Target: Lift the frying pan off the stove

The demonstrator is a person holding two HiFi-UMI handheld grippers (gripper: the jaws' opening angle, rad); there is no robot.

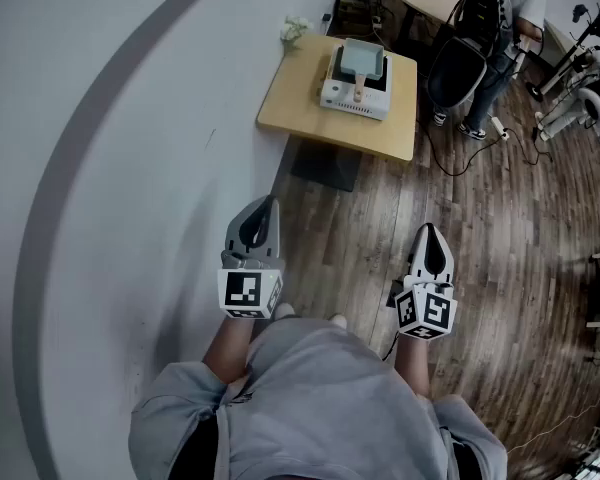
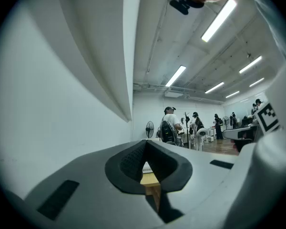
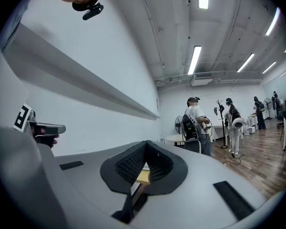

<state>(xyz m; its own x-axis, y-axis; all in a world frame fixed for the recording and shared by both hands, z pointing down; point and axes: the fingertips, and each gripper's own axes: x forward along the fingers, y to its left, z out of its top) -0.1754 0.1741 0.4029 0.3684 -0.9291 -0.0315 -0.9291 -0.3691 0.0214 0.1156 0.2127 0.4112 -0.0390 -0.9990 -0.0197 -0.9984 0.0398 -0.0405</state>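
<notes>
A dark wood-plank floor [image 1: 500, 268] and a white wall with a curved grey band [image 1: 100, 118] are seen from above, and most of the open space lies between the person and the work area. A low, square, light-wood table [image 1: 290, 103] is set against the wall at the far end. A boxy white tabletop stove [image 1: 352, 105] is stood near the table's middle, probably so that it can be reached from the open side. The task's thing, a rectangular pale blue-grey frying pan [image 1: 362, 60], is seated squarely on top of the stove and has not been lifted.

The left gripper [image 1: 268, 210] and the right gripper [image 1: 430, 238], both grey with marker cubes at the rear, are held level just ahead of the person's body, well apart from the table. In each gripper view the jaws are shown pressed together with nothing between them. Only a sliver of the tan table is glimpsed through the notch, so both grippers are judged to be aimed at the table but far from it.

The pan's short wooden handle [image 1: 359, 92] is pointed toward the person, over the stove's near edge. It is judged the natural place to be gripped, once the table has been approached and one pair of jaws has been parted.
</notes>
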